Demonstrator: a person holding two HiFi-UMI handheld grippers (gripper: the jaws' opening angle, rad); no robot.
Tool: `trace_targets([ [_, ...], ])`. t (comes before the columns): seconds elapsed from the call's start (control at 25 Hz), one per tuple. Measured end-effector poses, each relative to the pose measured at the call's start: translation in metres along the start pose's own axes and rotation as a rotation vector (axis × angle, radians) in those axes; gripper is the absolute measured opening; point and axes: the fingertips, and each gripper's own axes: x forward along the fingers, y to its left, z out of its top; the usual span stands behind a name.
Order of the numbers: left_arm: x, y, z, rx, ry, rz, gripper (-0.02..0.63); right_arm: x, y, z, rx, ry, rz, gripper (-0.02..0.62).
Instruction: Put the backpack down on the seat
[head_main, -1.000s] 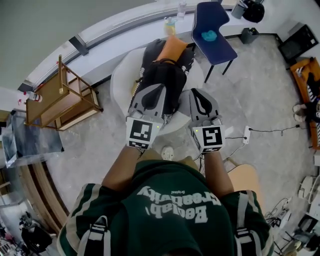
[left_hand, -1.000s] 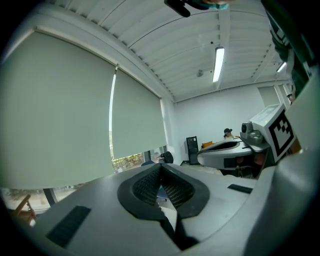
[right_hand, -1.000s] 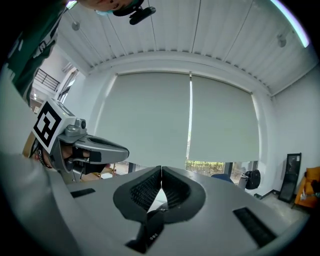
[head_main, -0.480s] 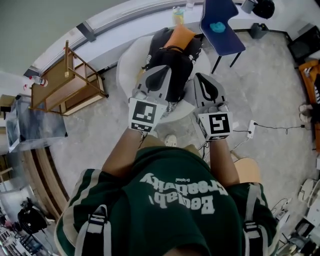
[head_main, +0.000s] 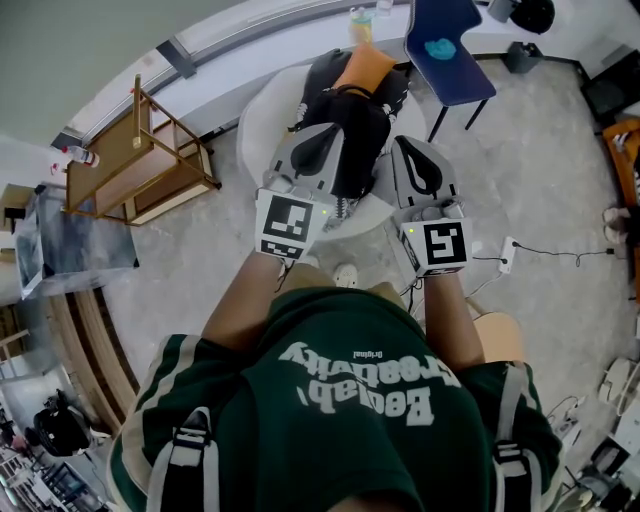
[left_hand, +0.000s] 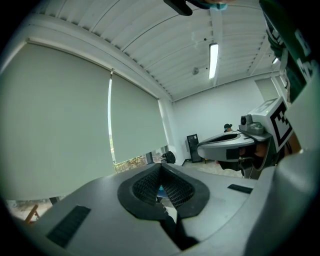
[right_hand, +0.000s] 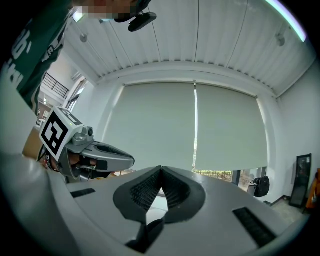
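**Backpack on the seat: check it, then back off clean**

Both your grippers are closed with nothing in them. The left gripper (head_main: 322, 138) has its jaws pressed tip to tip, and so does the right gripper (head_main: 408, 148). Each gripper view shows only the window blind and the room past the meeting pads, with no strap or fabric caught there. The black backpack (head_main: 352, 125) lies ahead of both grippers and, as far as I can judge, below them. It rests on the round white seat (head_main: 254, 135), its orange panel (head_main: 365, 68) at the end farthest from you.

So the put-down looks done. What's left is a check that the backpack sits well in from the rim nearest your jaws and will not slide off. The left gripper covers that edge in the head view, so I can't confirm it. If the backpack needs a nudge, push low on its body with closed jaws rather than re-gripping it. Then draw both grippers straight back toward you, level, so that nothing snags.

Mind the surroundings:

- A blue chair (head_main: 447, 55) stands just beyond and to the right of the right gripper.
- A wooden rack (head_main: 140, 165) stands well off to the left of the left gripper.
- A power strip (head_main: 505, 256) and its cable lie on the floor beside your right gripper, so watch your feet there.
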Motion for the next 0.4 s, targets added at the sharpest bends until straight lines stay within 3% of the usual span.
trace_targets([
  [0.4,-0.0002,-0.0081,0.0042,0.016,-0.011,-0.011,0.017,-0.0083,-0.0007,0.0016,-0.004,-0.012,0.001,0.034],
])
